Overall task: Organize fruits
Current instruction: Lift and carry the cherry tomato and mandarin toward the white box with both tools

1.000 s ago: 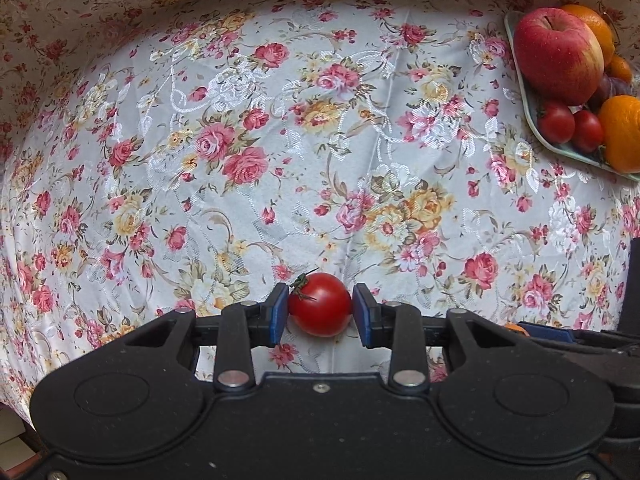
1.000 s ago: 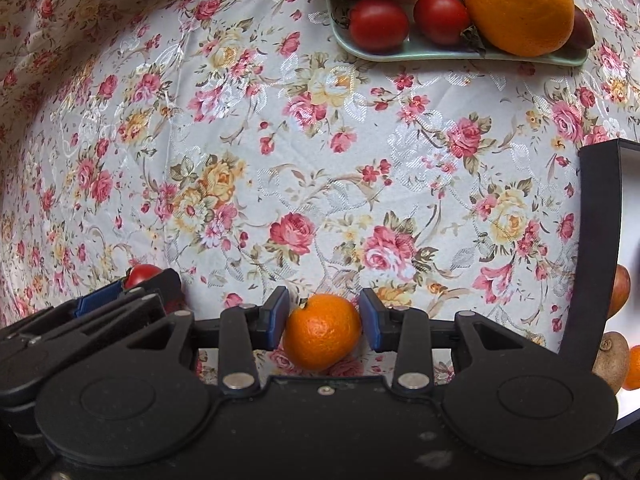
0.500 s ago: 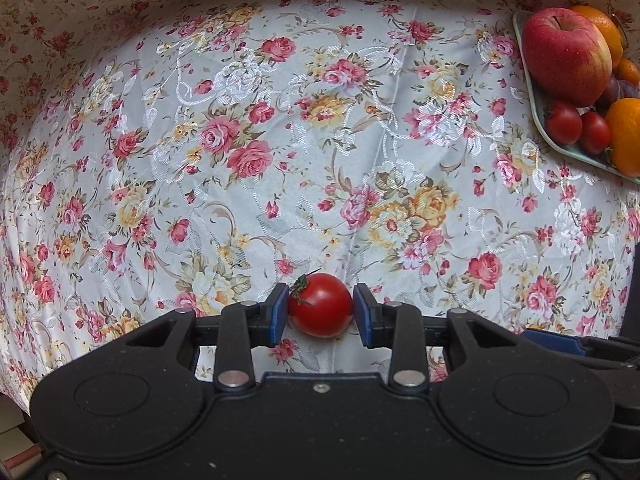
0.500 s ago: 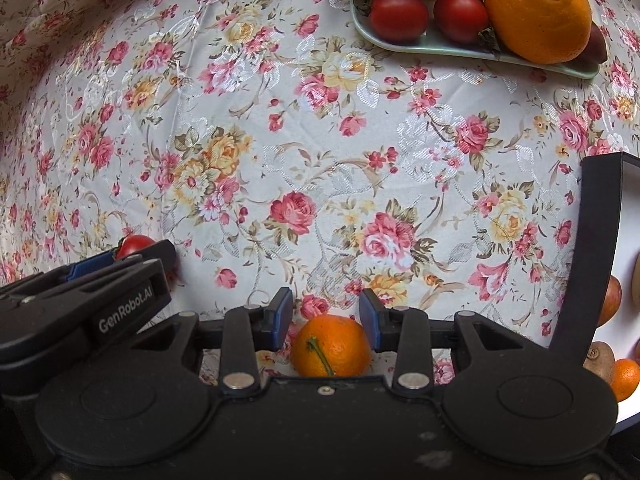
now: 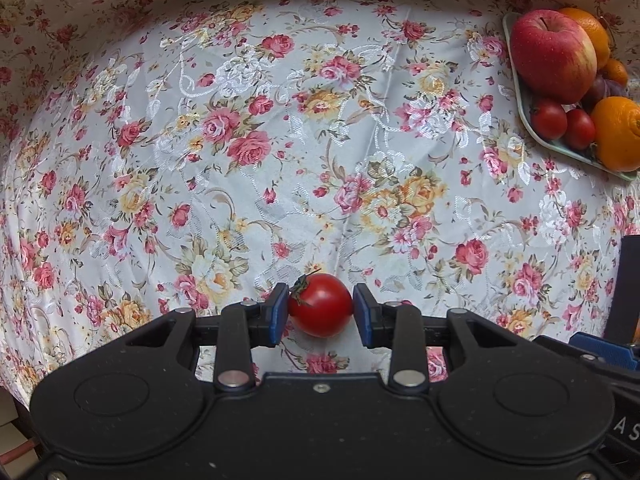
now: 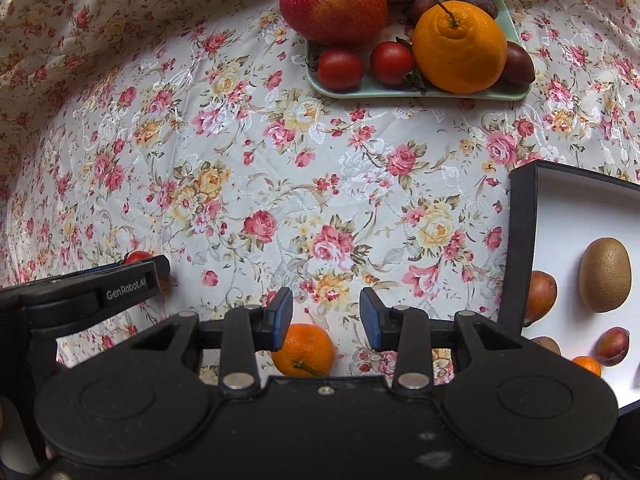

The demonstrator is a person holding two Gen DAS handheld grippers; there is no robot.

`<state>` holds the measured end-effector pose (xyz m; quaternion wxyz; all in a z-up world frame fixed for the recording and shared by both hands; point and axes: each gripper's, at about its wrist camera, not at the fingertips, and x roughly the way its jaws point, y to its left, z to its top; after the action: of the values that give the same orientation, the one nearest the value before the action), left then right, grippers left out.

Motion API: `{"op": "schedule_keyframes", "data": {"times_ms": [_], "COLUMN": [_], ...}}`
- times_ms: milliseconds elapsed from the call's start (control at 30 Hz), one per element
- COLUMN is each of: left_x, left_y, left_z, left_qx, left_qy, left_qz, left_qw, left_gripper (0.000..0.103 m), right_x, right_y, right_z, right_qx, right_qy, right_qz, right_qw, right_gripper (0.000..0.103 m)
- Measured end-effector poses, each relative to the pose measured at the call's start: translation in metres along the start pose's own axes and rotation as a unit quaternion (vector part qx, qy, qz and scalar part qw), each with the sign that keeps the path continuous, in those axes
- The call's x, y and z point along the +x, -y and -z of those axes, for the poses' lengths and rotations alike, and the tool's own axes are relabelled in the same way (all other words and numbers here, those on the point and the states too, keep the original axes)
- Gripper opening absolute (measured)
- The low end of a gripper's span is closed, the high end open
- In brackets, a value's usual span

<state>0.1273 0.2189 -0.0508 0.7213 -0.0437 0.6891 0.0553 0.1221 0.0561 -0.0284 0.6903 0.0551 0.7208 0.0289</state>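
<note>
My left gripper (image 5: 320, 314) points down over the flowered tablecloth (image 5: 280, 140) and is shut on a red cherry tomato (image 5: 322, 306), its blue pads pressing both sides. The same tomato (image 6: 136, 257) peeks out at the left edge of the right wrist view. My right gripper (image 6: 326, 320) stands open above a small mandarin (image 6: 308, 350). The mandarin lies on the cloth below the pads and is partly hidden by the left finger. Nothing is between the right pads.
A pale green tray (image 6: 400, 91) at the back holds a red apple (image 6: 334, 0), a large orange (image 6: 460, 46), two cherry tomatoes (image 6: 340, 68) and darker fruit. A black box with a white inside (image 6: 520, 240) at the right holds a kiwi (image 6: 604, 274) and several small fruits.
The right gripper has lifted away from the mandarin, which stays on the cloth and now sits lower in its view. The left gripper still holds the tomato in the same place.
</note>
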Motion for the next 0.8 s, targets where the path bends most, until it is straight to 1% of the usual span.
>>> {"op": "schedule_keyframes", "data": {"times_ms": [200, 267, 400, 500, 600, 700, 800], "left_x": [-0.009, -0.012, -0.016, -0.017, -0.017, -0.018, -0.017], "left_y": [0.000, 0.000, 0.005, 0.010, 0.010, 0.010, 0.008], "left_z": [0.008, 0.008, 0.004, 0.005, 0.005, 0.004, 0.004], "left_qx": [-0.007, -0.010, -0.014, -0.017, -0.019, -0.020, -0.021], "left_qy": [0.001, 0.002, 0.006, 0.006, 0.004, 0.005, 0.007], "left_qz": [-0.007, -0.006, -0.008, -0.007, -0.003, -0.004, -0.005], "left_qw": [1.0000, 0.9999, 0.9999, 0.9998, 0.9998, 0.9998, 0.9997], "left_gripper": [0.044, 0.044, 0.044, 0.044, 0.044, 0.044, 0.044], "right_x": [0.000, 0.007, 0.014, 0.021, 0.025, 0.028, 0.033], "right_y": [0.001, -0.005, -0.011, -0.013, -0.013, -0.016, -0.014], "right_z": [0.020, 0.025, 0.032, 0.036, 0.039, 0.039, 0.036], "right_qx": [-0.004, -0.003, -0.016, -0.018, -0.014, -0.014, -0.003], "right_qy": [-0.009, -0.007, -0.014, -0.015, -0.017, -0.013, -0.018], "right_qz": [-0.011, -0.016, -0.008, 0.002, -0.009, -0.010, -0.024], "right_qw": [1.000, 1.000, 1.000, 1.000, 1.000, 1.000, 1.000], "right_gripper": [0.039, 0.039, 0.039, 0.039, 0.039, 0.040, 0.040]}}
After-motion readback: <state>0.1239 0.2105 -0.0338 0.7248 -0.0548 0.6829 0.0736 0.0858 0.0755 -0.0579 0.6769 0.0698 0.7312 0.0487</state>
